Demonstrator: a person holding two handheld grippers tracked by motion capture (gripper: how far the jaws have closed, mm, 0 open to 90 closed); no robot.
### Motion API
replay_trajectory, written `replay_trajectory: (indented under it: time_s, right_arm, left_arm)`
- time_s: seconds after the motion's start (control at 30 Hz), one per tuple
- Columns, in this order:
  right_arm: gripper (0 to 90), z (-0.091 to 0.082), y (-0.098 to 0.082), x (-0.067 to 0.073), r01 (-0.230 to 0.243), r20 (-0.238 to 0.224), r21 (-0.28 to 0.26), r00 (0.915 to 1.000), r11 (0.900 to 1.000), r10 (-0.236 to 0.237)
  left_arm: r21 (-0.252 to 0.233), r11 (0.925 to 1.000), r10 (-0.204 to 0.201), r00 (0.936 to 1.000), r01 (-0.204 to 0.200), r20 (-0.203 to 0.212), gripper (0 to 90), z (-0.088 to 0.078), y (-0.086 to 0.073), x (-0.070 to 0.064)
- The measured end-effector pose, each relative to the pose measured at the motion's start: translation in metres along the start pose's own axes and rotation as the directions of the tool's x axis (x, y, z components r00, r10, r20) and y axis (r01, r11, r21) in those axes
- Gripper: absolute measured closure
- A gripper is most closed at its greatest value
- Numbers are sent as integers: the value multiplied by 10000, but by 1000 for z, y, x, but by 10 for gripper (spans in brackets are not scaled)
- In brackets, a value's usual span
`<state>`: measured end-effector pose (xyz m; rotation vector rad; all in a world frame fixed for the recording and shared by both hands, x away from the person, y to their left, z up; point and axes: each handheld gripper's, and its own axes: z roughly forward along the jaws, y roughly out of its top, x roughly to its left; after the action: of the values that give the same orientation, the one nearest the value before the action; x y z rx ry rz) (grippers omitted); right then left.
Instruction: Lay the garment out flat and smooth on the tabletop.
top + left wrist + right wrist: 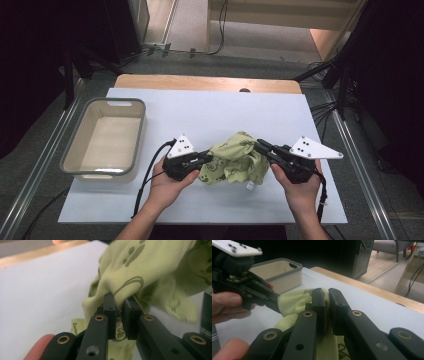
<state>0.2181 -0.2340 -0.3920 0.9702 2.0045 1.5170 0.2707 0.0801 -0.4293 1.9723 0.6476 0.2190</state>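
Note:
A light green cloth (pixel 232 157) with dark printed shapes is bunched up between my two grippers over the white mat (pixel 225 107). My left gripper (pixel 208 158) pinches its left side. In the left gripper view, my left gripper (pixel 119 304) has a fold of the cloth (pixel 150 267) clamped between its pads. My right gripper (pixel 260 145) holds the cloth's right upper edge. In the right gripper view, my right gripper (pixel 325 293) stands nearly closed with thin green cloth (pixel 292 302) caught between the jaws, and the left gripper's body sits at the far left.
A grey-rimmed beige bin (pixel 143 125) stands empty on the mat's left side, also seen as the bin (pixel 287 277) behind the cloth. The wooden table edge (pixel 200 82) runs along the back. Metal rails flank the table on both sides.

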Motion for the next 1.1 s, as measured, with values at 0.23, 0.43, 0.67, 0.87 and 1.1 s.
replay_trajectory:
  time_s: [0.23,0.43,0.67,0.87,1.1]
  right_arm:
    - [782,24,-25,-18,-664,420,676,9971,9955,636]
    - [451,49,-61,-40,-2022,2269,1844,9609,9618,1585]
    - [392,39,-66,-53,-2331,2530,1808,9498,9555,1838]
    - [319,32,-85,-60,-2899,2035,2145,9473,9327,2476]
    - [595,45,-106,-62,-2970,1229,3401,9547,8923,2710]
  left_arm:
    - [312,9972,-654,9957,675,-650,827,3,-11,21]
    - [1178,9793,-1391,9702,1645,-1985,826,18,-41,50]
    - [1151,9770,-1531,9658,1798,-2093,803,18,-48,54]
    - [1047,9825,-1347,9757,1542,-1729,561,15,-45,51]
    - [1315,9832,-1123,9873,1268,-1120,803,18,-49,45]
